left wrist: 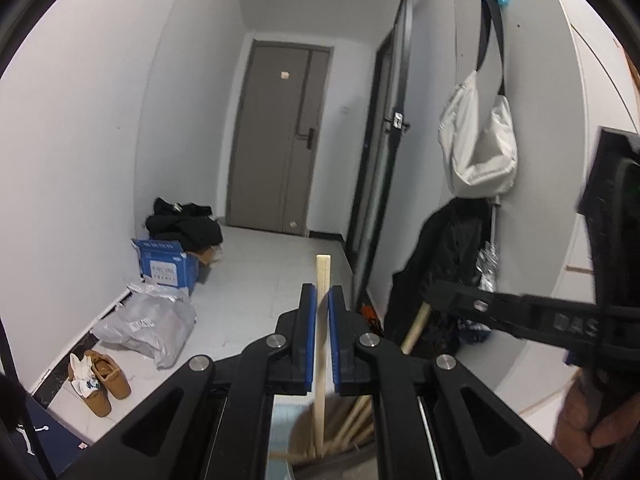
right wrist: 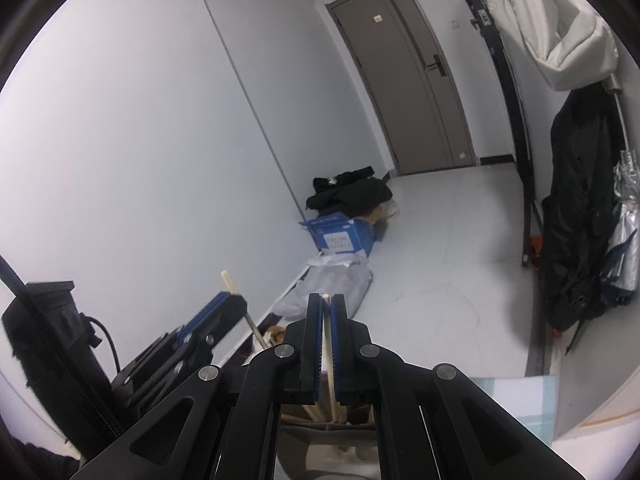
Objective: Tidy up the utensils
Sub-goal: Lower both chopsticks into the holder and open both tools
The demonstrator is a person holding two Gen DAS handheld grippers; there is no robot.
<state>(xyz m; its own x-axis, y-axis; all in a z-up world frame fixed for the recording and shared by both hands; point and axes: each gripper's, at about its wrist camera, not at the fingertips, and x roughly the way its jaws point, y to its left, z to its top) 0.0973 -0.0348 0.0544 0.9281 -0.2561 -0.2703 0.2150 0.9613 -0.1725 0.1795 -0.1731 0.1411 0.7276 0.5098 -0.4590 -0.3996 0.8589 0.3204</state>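
1. Left gripper (left wrist: 322, 300): clamped on a pale wooden chopstick (left wrist: 322, 280), square top end sticking up past the blue pads (left wrist: 307, 312), lower part running down between the black linkage arms into a round holder (left wrist: 304, 436) directly below.
2. Right gripper (right wrist: 326, 312): also closed tight, on a second pale chopstick (right wrist: 328, 344) whose tip barely clears the pads. Seen from left wrist cam, right gripper (left wrist: 430, 290) sits to the right w/ that stick angling down toward the same holder.
3. Holder: brownish rim, several more wooden sticks (left wrist: 352, 420) already leaning inside. Partly hidden by gripper bodies in both views, so exact shape unclear. Looks set on a counter w/ a pale checked cloth (right wrist: 516, 396) beside it; can't confirm contact.
4. Step in hand, prob.: dropping chopsticks into the holder, both sticks held near upright over or in the opening. Can't tell if lower ends touch bottom yet.
5. Next move calls for: keep each stick lined up inside the rim, lower till the end seats among the others, then loosen the pads and lift straight up so nothing snags.
6. Watch for: the two grippers close together over one small opening, so stagger releases. Leaning sticks may deflect an incoming tip.
7. Background only: hallway floor (left wrist: 256, 280), blue box (left wrist: 168, 266), tan shoes (left wrist: 100, 376), white bag (left wrist: 480, 140) on wall hook. Not part of task.
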